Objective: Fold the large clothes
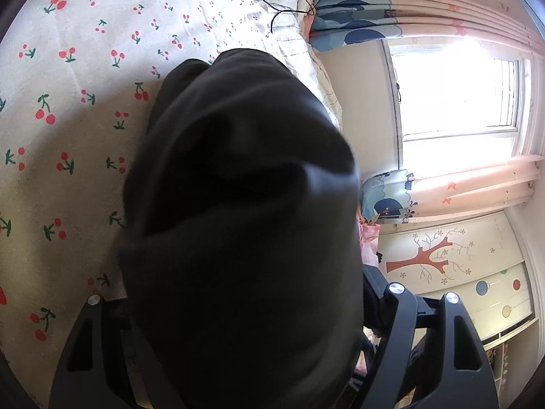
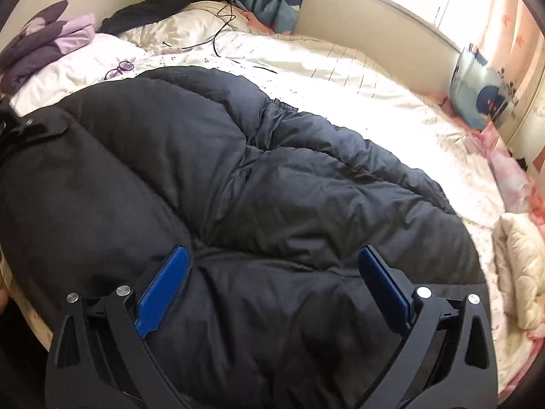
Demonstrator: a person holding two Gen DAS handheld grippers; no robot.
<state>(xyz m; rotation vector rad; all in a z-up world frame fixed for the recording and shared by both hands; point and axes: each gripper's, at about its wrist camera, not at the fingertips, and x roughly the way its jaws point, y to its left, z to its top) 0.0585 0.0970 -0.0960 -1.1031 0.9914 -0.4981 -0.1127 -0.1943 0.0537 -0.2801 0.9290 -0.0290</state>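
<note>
A large black puffer jacket lies spread on the bed. My right gripper is open just above its near part, blue pads apart over the fabric. In the left wrist view a thick fold of the same black jacket fills the middle and covers my left gripper's fingers; the fabric hangs lifted above the cherry-print sheet. The left gripper also shows in the right wrist view at the jacket's far left edge, clamped on the fabric.
Purple folded clothes, glasses and a black cable lie near the pillows. A cream blanket sits at the bed's right edge. Window and curtains stand beyond the bed.
</note>
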